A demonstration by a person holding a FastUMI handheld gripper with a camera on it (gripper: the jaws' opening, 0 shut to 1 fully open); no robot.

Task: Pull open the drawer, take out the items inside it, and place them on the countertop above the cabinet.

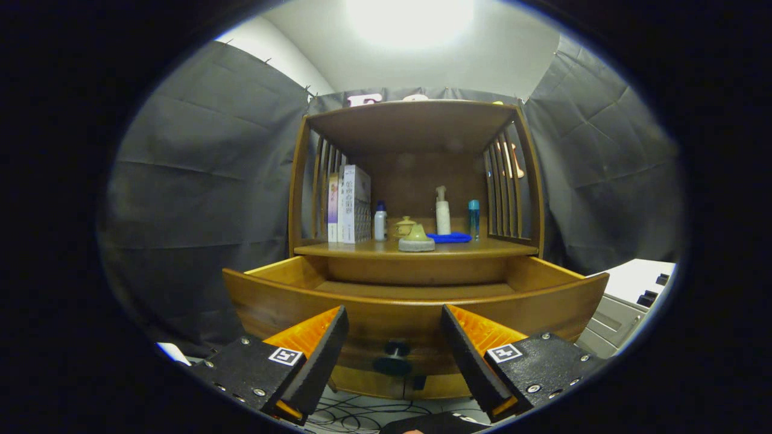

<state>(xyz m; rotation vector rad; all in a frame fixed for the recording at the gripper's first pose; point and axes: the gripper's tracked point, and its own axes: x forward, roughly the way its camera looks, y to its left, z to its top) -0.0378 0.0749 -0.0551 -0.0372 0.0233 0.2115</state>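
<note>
Tool [393, 328] open; drawer [416, 307] contents hidden.

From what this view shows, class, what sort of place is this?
Probably a staged recording booth, not a real home: dark cloth walls surround one wooden cabinet with household items. Its drawer stands pulled open, and the open gripper flanks the drawer knob.
</note>
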